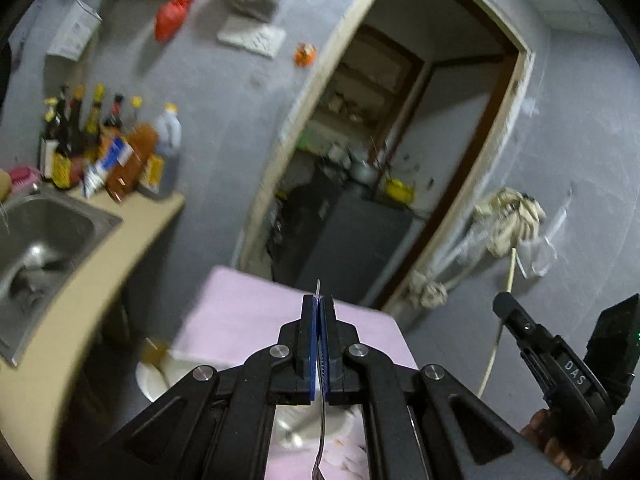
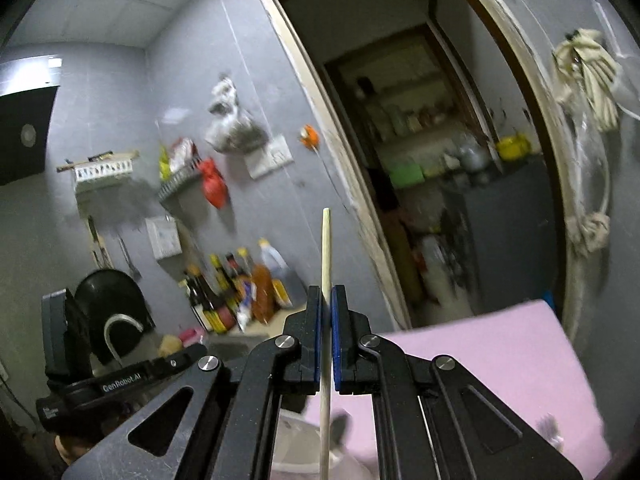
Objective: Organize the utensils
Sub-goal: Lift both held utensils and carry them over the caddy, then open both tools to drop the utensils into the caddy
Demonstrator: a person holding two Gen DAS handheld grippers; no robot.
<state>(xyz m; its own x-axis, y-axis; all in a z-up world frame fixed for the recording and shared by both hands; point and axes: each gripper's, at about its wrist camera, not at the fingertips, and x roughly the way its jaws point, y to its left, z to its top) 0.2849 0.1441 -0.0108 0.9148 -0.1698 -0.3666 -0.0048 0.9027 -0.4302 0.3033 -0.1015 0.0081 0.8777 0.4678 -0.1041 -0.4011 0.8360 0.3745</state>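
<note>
both grippers are clamped on something thin. my left gripper (image 1: 319, 300) has its blue pads pressed together on a metal fork (image 1: 320, 446), held by its handle: the tip pokes out above the fingers, and the tines hang below, over a white bowl (image 1: 160, 380) on the pink table (image 1: 240, 320). my right gripper (image 2: 327, 290) pinches a pale wooden chopstick (image 2: 326, 240), upright, its end well above the fingers and the rest running down past the bottom of the view. both tools are up in the air (the frames are blurred). sauce bottles (image 1: 100, 148) stand beside the steel sink (image 1: 48, 232), and a doorway (image 1: 400, 140) lies ahead.
</note>
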